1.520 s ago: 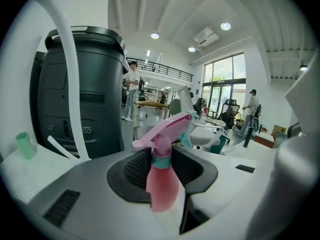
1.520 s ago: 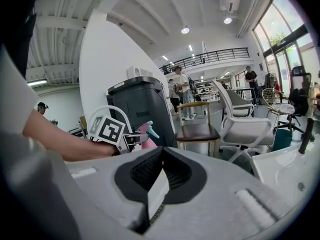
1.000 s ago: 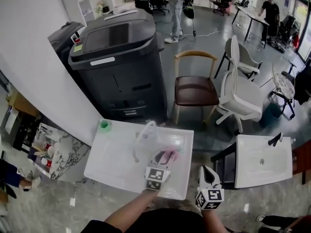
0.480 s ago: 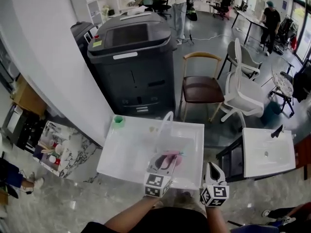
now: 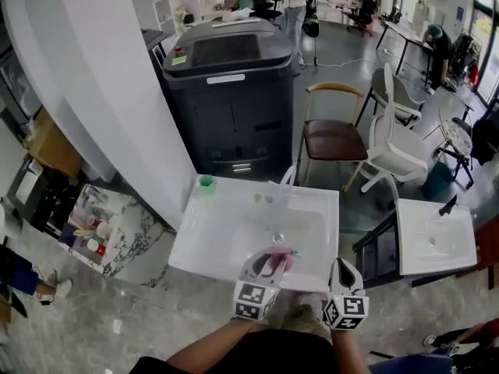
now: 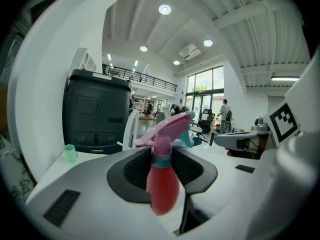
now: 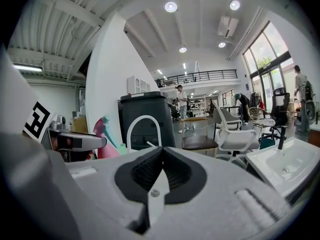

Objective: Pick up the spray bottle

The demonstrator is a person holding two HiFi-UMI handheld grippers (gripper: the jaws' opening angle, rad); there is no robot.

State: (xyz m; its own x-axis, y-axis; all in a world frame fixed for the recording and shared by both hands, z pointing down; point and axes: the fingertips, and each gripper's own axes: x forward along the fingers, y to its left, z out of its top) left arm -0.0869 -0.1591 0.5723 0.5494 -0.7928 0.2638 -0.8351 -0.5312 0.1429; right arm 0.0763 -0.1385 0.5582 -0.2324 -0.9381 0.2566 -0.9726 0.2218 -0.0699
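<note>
The spray bottle (image 6: pixel 162 184) has a red-pink body, a teal collar and a pink trigger head. It stands upright between the black pads of my left gripper (image 6: pixel 163 170), which is shut on its neck and shoulder. In the head view the bottle (image 5: pixel 274 260) hangs in the left gripper (image 5: pixel 269 263) over the near edge of the white sink (image 5: pixel 226 240). To its right, my right gripper (image 5: pixel 344 269) is shut with nothing in it; its jaws meet in the right gripper view (image 7: pixel 161 156). That view also catches the bottle (image 7: pixel 104 140) at the left.
A curved white faucet (image 5: pixel 287 179) and a green cup (image 5: pixel 206 181) stand at the sink's far side. Behind it is a large dark grey machine (image 5: pixel 234 92). A wooden chair (image 5: pixel 331 139), a white chair (image 5: pixel 394 142) and a second sink (image 5: pixel 437 244) are to the right.
Both grippers have drawn back from over the basin to the sink's near edge, the left still holding the bottle. The head view has swung, so the sink now sits further right.
</note>
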